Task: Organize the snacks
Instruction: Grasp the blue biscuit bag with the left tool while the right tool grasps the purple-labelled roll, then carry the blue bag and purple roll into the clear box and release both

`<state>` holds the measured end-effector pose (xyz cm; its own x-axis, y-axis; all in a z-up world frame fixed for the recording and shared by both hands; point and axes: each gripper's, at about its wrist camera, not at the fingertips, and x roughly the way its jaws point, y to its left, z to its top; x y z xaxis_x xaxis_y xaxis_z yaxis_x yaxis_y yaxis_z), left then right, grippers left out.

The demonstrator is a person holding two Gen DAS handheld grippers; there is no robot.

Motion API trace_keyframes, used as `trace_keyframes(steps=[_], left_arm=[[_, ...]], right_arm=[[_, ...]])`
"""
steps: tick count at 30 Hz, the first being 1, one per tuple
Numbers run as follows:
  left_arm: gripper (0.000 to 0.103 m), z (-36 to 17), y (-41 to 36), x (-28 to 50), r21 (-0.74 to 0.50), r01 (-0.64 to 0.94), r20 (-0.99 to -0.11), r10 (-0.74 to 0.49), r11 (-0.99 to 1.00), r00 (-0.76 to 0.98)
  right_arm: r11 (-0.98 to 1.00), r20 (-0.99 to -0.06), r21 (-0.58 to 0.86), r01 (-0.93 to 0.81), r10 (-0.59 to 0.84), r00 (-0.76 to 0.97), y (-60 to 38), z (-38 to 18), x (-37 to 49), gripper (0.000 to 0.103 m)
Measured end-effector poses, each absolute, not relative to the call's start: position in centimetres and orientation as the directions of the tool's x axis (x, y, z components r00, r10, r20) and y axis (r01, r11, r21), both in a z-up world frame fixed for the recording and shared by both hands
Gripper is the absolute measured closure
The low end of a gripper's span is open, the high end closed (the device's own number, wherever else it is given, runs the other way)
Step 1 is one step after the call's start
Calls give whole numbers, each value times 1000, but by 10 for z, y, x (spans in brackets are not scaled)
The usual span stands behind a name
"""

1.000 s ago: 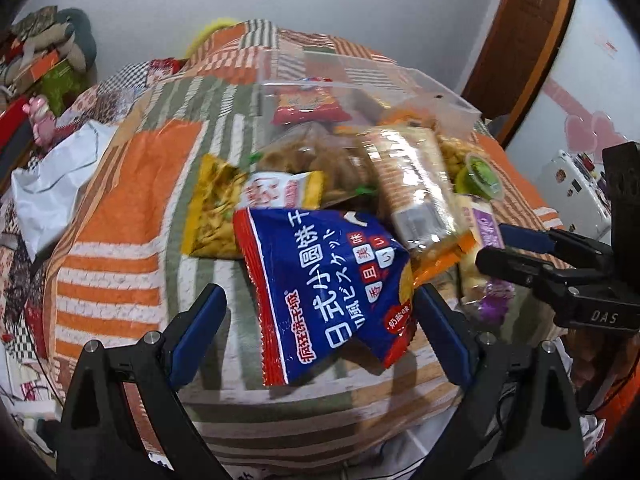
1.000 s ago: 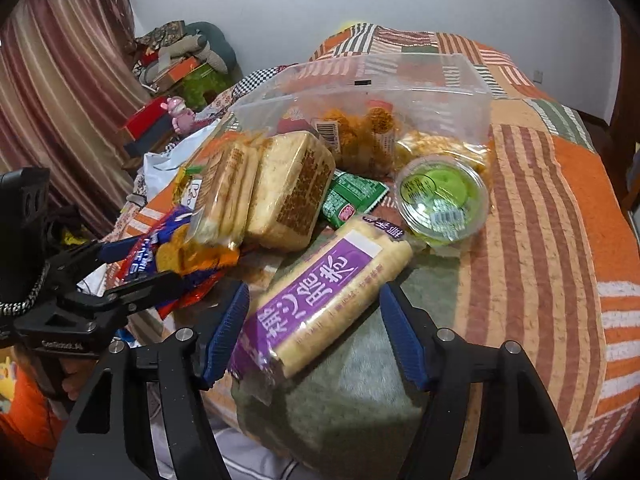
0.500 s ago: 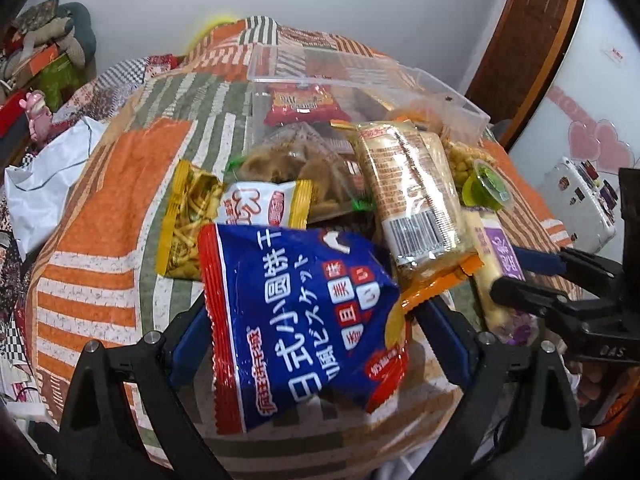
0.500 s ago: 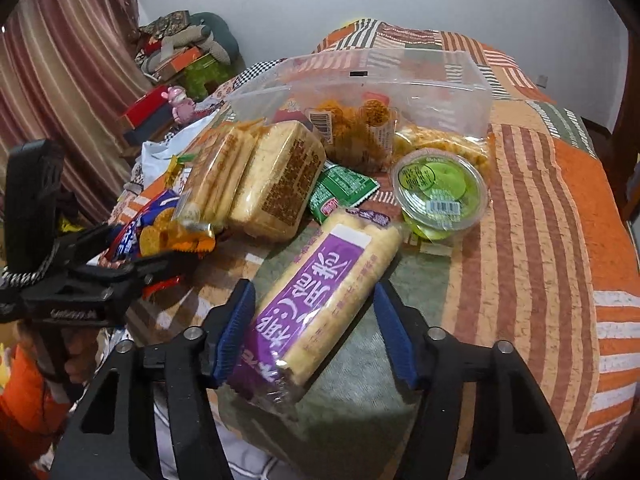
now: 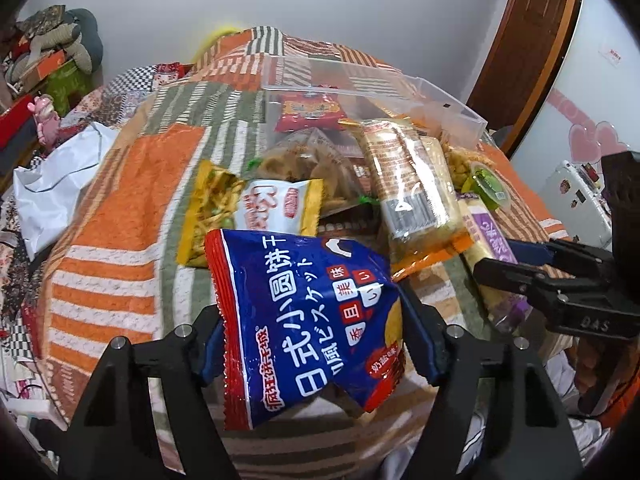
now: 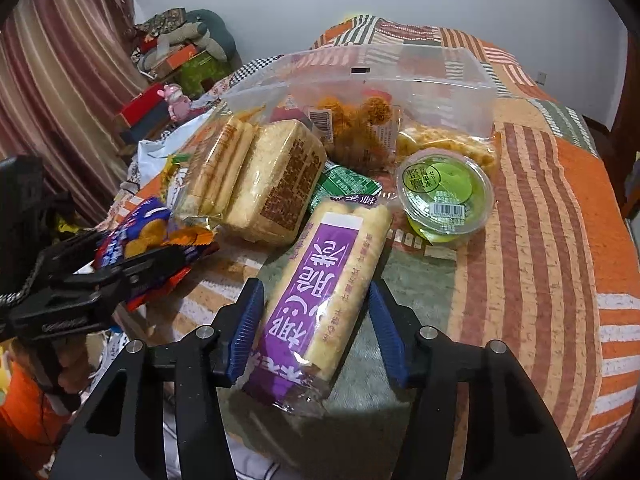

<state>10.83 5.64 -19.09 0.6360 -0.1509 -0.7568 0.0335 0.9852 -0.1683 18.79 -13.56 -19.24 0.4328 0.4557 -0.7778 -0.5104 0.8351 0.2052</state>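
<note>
Pick-up step on the striped patchwork bed [image 6: 540,240]: left tongs [image 5: 316,340] closing around the blue crinkled foil biscuit bag [image 5: 312,320], right tongs [image 6: 316,332] flanking the purple-labelled clear-wrapped cracker roll [image 6: 324,292], apparently gripping; next, presumably, lifting both into the clear plastic bin [image 6: 400,68] behind.

You stand in a small bedroom with pale walls.
In front of you is a bed [image 6: 560,208] with a patchwork quilt in orange, green and white stripes. On your left hangs a striped reddish curtain [image 6: 60,80], and beside it a pile of clothes and boxes [image 6: 180,48]. On your right you see a brown wooden door [image 5: 532,36] and pink heart stickers [image 5: 588,140] on the wall.
</note>
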Motion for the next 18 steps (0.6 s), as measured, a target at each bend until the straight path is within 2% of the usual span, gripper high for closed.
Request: trace_keyframes(steps=[5,13,18], left_arm=[[32,-187,65,99,-148,3,-753,-115,989,647],[33,-168,81,94,-140,-47,-721,-69,989,690],[33,-152,84,96,-147,-51,-693,-66,988,718]], right_arm=[[840,-773,150,-522,428,467,-128,-195,186,49],[858,-757,163,-487,425,496,-145,-188,185,61],[856,-739,192,-480,447,503,-161,-180,177,62]])
